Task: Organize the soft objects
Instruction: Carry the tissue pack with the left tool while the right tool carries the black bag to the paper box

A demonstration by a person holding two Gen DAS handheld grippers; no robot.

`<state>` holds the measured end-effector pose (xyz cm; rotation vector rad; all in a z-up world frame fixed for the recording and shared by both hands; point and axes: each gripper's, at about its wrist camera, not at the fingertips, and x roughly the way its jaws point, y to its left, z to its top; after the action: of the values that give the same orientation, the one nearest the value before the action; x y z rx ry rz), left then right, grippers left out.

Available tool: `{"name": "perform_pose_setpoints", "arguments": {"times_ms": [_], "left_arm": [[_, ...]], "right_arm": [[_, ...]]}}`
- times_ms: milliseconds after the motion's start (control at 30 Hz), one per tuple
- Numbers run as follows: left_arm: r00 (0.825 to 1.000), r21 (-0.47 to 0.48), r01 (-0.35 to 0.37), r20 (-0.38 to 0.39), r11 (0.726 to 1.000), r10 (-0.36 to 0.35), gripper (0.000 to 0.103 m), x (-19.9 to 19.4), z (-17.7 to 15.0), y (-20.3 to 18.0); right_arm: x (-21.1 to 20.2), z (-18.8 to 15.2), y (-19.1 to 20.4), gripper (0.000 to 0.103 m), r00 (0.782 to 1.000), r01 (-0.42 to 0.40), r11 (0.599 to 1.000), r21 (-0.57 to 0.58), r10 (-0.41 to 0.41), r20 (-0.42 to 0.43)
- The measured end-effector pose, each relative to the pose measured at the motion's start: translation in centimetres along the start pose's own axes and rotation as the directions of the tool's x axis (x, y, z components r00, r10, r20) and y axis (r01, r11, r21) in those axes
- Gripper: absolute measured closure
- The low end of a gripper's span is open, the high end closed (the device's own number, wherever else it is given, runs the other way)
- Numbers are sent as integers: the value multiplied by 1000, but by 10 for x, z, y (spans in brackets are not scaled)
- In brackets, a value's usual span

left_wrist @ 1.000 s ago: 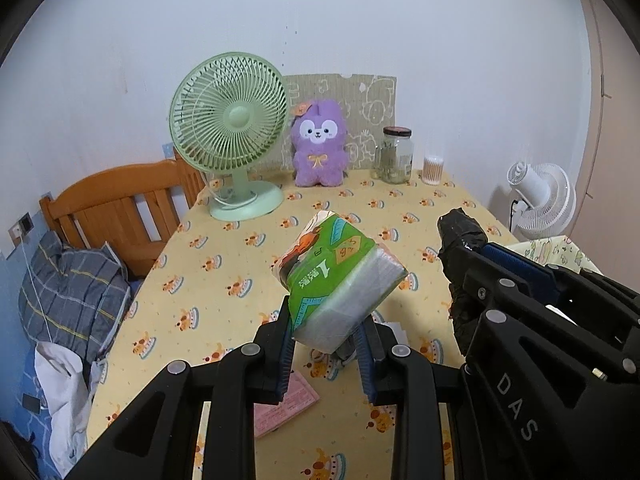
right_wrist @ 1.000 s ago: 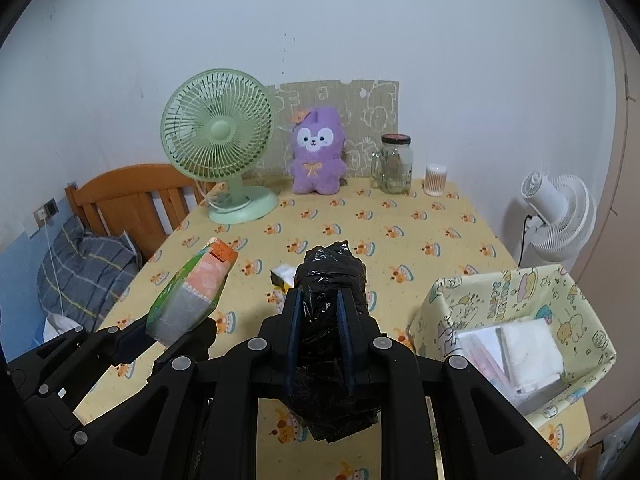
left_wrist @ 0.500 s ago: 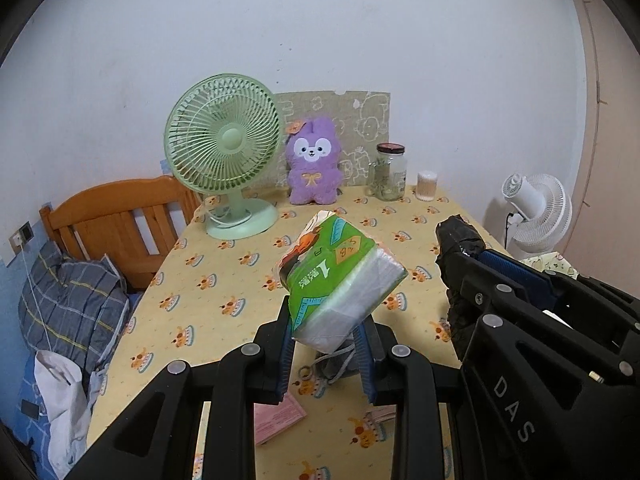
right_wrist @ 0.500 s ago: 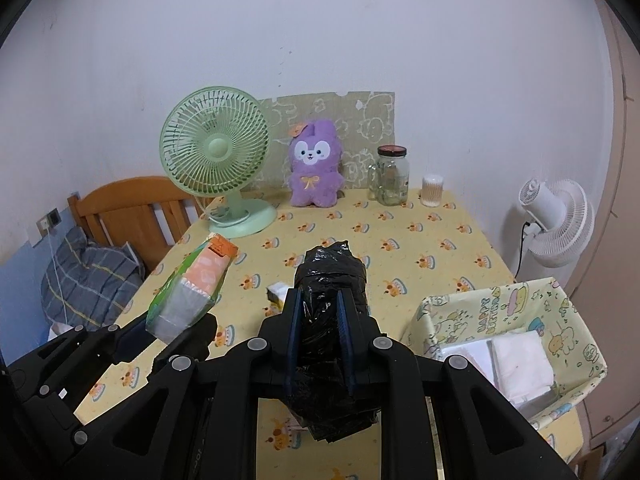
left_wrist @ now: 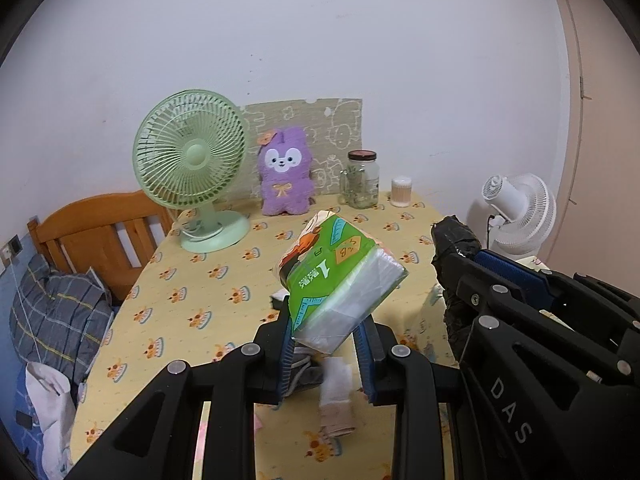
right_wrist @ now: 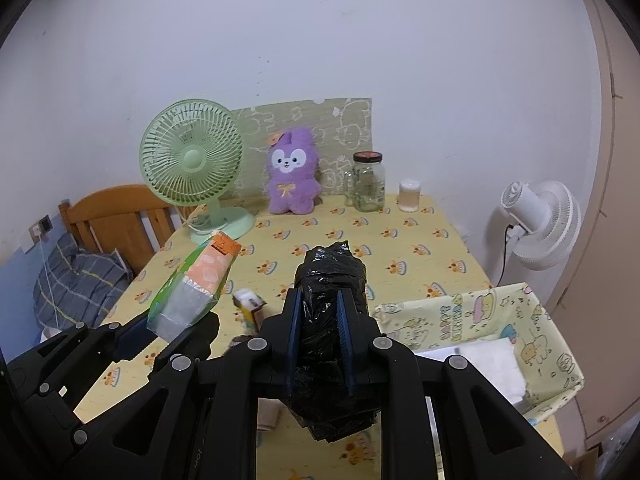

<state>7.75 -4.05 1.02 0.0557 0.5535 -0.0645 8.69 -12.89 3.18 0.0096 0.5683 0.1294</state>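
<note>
My left gripper (left_wrist: 325, 322) is shut on a green and orange tissue pack (left_wrist: 340, 280), held tilted above the yellow table (left_wrist: 192, 288). In the right wrist view the same tissue pack (right_wrist: 192, 288) hangs at the left. My right gripper (right_wrist: 318, 304) is shut on a black plastic roll (right_wrist: 332, 320), which stands up between the pads. That black roll (left_wrist: 456, 248) also shows at the right of the left wrist view. A yellow printed fabric bin (right_wrist: 480, 320) with white folded cloths sits at the table's right front.
At the back stand a green fan (left_wrist: 192, 176), a purple plush rabbit (left_wrist: 284, 176), a glass jar (left_wrist: 360, 180) and a small cup (left_wrist: 401, 192). A small box (right_wrist: 248, 304) and cloth bits (left_wrist: 336, 392) lie below the grippers. A wooden chair (left_wrist: 104, 232) stands left, a white fan (right_wrist: 536, 220) right.
Both grippers have drawn back from the table and risen a little, each keeping its grip. The back objects look smaller, and more of the near tabletop and fabric bin shows.
</note>
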Motion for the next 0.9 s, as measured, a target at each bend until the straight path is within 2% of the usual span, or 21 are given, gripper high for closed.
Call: {"name": "perform_pose_setpoints", "arguments": {"times_ms": [900], "left_arm": [[992,99,127,11,987,-129,76,22,12,-87]], "right_arm": [[-5,-3,-90,82,993,117,991,72,-119,19]]}}
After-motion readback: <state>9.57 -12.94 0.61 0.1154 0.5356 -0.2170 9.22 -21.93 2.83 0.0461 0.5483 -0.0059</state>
